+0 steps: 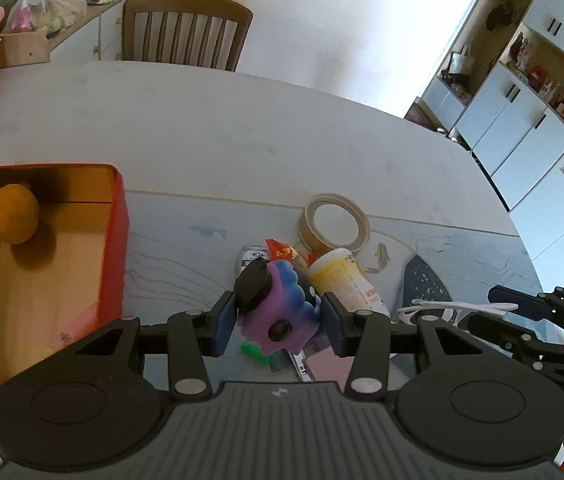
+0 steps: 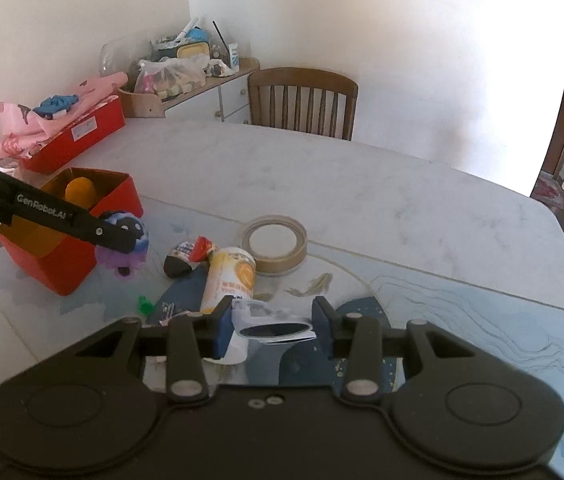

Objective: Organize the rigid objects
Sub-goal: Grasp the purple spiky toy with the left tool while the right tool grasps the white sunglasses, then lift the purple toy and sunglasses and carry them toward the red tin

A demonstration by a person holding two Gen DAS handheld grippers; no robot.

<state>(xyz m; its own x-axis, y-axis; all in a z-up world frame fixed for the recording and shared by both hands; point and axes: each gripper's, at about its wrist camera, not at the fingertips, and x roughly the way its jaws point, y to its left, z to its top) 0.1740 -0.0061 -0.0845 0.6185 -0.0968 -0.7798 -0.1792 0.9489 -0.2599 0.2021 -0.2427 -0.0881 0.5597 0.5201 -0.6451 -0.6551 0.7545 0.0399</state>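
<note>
My left gripper (image 1: 277, 320) is shut on a purple and blue toy (image 1: 282, 312) with black round parts, held above the table clutter. The right wrist view shows this toy (image 2: 129, 256) hanging just in front of the open red tin box (image 2: 73, 268), which holds an orange ball (image 2: 80, 194). My right gripper (image 2: 271, 328) is shut on a white plastic item with a dark oval face (image 2: 273, 326), lifted over a dark blue mat (image 2: 362, 308). From the left wrist view the white item (image 1: 434, 308) shows at the lower right.
On the table lie a tape roll (image 2: 275, 248), a yellow and white bottle (image 2: 229, 276) on its side, a black lump (image 2: 175, 266), a red wrapper (image 2: 201, 248) and a small green piece (image 2: 145, 304). A second red box (image 2: 77, 136) with pink cloth sits far left. A wooden chair (image 2: 302, 100) stands behind.
</note>
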